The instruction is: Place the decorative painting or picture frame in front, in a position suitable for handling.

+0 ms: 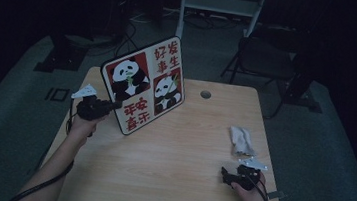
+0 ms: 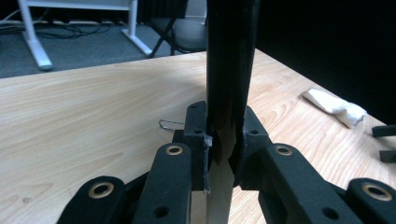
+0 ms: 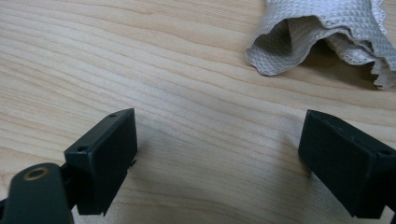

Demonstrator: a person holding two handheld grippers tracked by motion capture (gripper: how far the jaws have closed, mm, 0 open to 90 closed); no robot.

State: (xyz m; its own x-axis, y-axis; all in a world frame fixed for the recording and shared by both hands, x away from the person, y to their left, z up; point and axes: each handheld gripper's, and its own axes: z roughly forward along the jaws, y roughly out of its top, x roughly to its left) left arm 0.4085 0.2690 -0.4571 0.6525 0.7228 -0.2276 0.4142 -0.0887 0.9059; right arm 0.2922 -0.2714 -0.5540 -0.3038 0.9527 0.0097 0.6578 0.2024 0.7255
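Note:
A square board (image 1: 144, 84) printed with two pandas and red characters stands tilted on its lower edge on the wooden table (image 1: 175, 160), at the back left. My left gripper (image 1: 114, 105) is shut on the board's left edge. In the left gripper view the dark edge of the board (image 2: 231, 56) rises between the two pads of this gripper (image 2: 224, 135), and they press on it. My right gripper (image 1: 225, 175) rests near the table's front right, open, with bare wood between its jaws (image 3: 219, 158). A crumpled white cloth (image 1: 241, 141) (image 3: 322, 32) lies just beyond it.
A round hole (image 1: 206, 94) sits in the tabletop near the back edge. A small wire clip (image 2: 170, 123) lies on the wood by the board. Behind the table stand a dark chair (image 1: 266, 59) and a white frame (image 1: 221, 4) on grey carpet.

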